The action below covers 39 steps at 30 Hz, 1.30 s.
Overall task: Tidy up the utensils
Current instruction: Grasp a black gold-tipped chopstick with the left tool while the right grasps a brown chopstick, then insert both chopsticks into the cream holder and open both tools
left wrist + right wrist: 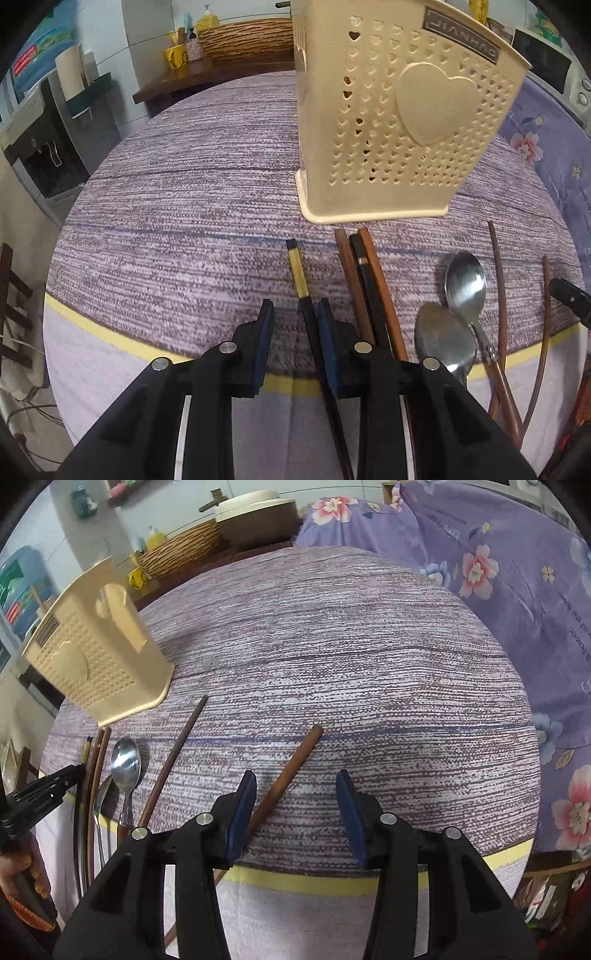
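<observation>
- Left hand-held gripper (295, 314) sits low over the tabletop (184, 221), jaws apart, with a black chopstick (297, 271) with a gold band lying between them, nothing clamped.
- Right hand-held gripper (295, 786) is spread wide too; a brown chopstick (295, 764) lies just beside its left pad, not gripped.
- The cream holder (399, 110) stands upright on the tabletop just past the utensils.
- More chopsticks (364, 280) and two spoons (465, 284) lie near the front edge, right of the black one.
</observation>
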Tool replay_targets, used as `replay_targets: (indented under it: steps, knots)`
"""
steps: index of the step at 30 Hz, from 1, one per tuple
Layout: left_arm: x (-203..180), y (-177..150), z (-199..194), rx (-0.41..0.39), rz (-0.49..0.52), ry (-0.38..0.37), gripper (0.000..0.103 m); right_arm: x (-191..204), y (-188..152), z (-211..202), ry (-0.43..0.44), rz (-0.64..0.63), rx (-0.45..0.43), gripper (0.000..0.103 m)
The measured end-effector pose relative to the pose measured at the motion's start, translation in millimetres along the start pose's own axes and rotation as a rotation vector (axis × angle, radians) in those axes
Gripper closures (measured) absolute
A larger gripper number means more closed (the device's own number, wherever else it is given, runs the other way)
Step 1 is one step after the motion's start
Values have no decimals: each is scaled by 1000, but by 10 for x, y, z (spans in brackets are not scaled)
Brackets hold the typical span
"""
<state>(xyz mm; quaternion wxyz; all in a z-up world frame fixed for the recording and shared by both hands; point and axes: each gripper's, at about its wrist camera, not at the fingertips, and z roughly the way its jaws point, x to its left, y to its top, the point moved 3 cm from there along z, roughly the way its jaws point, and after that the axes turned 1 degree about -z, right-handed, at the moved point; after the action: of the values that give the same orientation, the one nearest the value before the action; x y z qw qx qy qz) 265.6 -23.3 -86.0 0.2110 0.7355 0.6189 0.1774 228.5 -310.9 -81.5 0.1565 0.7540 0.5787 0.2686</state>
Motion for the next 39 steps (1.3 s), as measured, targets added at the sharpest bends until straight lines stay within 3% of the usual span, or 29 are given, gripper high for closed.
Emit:
replay_targets:
  steps: [8,13,19,23,29,34,39]
  knots:
    - [-25,141,84,5,-4,38,93,244,118,183,-75,-59,-2,88]
    - [-39,196,114,11,-10,54,95,309,174,241,-51,-70,-2,90]
    - [14,215,98,-17,-40,34,95,340,219,237,36,-64,-15,93]
    - [41,250,-151,-86,-59,4,95,432,266,31,102,-81,-93,94]
    - [175,409,-933,-293,-111,-68,95,557,421,-656,269,-127,-275,95]
    - [262,530,-1570,-449,-133,-103,95,657,544,-1267,306,-193,-452,95]
    - [224,562,-1739,-501,-124,-78,95,698,659,-1455,286,-233,-503,95]
